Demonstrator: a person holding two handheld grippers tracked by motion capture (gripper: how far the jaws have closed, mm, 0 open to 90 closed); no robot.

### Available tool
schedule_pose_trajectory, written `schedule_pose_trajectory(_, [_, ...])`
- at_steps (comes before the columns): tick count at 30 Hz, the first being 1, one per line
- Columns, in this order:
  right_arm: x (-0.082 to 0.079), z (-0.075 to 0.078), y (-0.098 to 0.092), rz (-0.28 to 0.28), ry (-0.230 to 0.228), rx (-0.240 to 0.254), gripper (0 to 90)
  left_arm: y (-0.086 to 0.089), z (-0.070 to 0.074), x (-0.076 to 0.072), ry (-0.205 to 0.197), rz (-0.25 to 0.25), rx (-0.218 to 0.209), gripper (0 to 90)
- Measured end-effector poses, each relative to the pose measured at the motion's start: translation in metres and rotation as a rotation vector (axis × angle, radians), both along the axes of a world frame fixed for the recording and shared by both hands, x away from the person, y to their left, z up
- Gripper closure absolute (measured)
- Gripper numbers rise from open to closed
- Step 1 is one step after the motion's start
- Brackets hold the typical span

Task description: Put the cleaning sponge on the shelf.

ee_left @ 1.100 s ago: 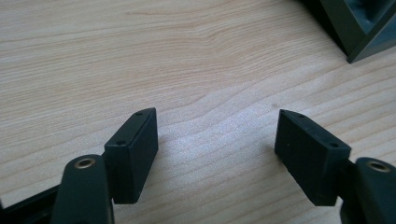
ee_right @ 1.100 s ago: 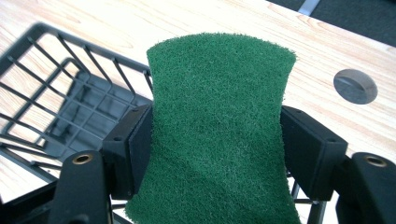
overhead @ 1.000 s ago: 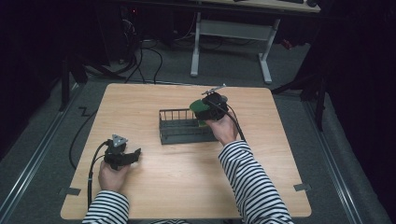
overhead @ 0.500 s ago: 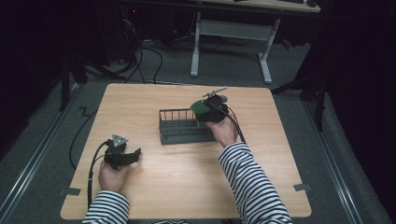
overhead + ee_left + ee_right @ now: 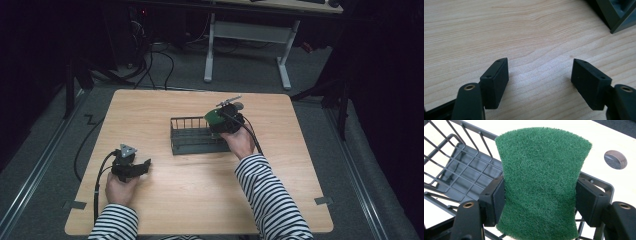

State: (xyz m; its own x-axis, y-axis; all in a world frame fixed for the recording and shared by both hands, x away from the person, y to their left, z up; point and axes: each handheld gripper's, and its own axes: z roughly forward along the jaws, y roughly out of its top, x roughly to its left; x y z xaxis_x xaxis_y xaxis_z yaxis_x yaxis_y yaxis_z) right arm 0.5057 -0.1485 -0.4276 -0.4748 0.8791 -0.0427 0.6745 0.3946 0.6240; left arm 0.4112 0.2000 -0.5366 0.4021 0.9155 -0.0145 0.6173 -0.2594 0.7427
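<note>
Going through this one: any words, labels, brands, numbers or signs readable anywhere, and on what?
None can be read.
Green scouring pad in the right gripper: plain, no print.
Wire rack: no label.
Left gripper: black jaws, unmarked.
Table: bare wood grain, no marking.
Background desk and cables: too dark and small to tell.

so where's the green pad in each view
High view: the pad sits right of centre, in the right gripper, at the rack's right end.
Right gripper view: the pad is at centre, pinched between the jaws.
Left gripper view: not in it.
Shared landmark: the rack, whose corner shows top right.
</note>
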Motion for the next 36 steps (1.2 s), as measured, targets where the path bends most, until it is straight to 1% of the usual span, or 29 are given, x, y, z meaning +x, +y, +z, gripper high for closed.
schedule_pose_trajectory(2, [0.000, -0.001, 0.001, 0.000, -0.003, -0.006, 31.0, 0.000, 0.000, 0.000, 0.000, 0.000, 0.000, 30.8])
schedule_pose_trajectory(4, [0.000, -0.003, 0.001, 0.003, 0.007, -0.013, 31.1, 0.000, 0.000, 0.000, 0.000, 0.000, -0.001, 30.8])
schedule_pose_trajectory(9, [-0.001, -0.006, 0.000, 0.005, 0.010, -0.009, 31.1, 0.000, 0.000, 0.000, 0.000, 0.000, 0.000, 30.8])
schedule_pose_trajectory(13, [-0.002, -0.007, 0.000, -0.004, 0.020, -0.003, 30.9, 0.000, 0.000, 0.000, 0.000, 0.000, -0.001, 30.8])
schedule_pose_trajectory(16, [-0.003, -0.007, -0.001, 0.003, 0.015, -0.001, 30.6, 0.000, 0.000, 0.000, 0.000, 0.000, -0.003, 30.8])
schedule_pose_trajectory(20, [-0.004, -0.007, -0.004, 0.011, 0.017, 0.012, 26.0, 0.000, 0.000, 0.000, 0.000, 0.000, -0.003, 30.7])
schedule_pose_trajectory(23, [-0.006, -0.004, -0.005, 0.014, 0.004, 0.023, 23.5, 0.000, 0.000, 0.000, 0.000, 0.000, -0.001, 30.7])
schedule_pose_trajectory(25, [-0.007, -0.002, -0.007, 0.013, -0.005, 0.021, 22.6, 0.000, 0.000, 0.000, -0.001, 0.001, -0.003, 30.7])
schedule_pose_trajectory(28, [-0.011, 0.002, -0.011, 0.010, -0.014, 0.042, 22.4, 0.000, 0.000, 0.000, 0.000, 0.000, -0.001, 30.6])
schedule_pose_trajectory(31, [-0.016, 0.006, -0.020, 0.003, -0.040, 0.071, 22.5, 0.000, 0.000, 0.000, 0.000, 0.000, -0.001, 30.6])
schedule_pose_trajectory(33, [-0.019, 0.009, -0.026, -0.003, -0.043, 0.087, 22.4, 0.000, 0.000, 0.000, 0.000, 0.000, 0.000, 30.5])
schedule_pose_trajectory(36, [-0.025, 0.011, -0.037, -0.016, -0.061, 0.108, 22.5, 0.000, 0.000, 0.000, 0.000, 0.000, 0.000, 30.5])
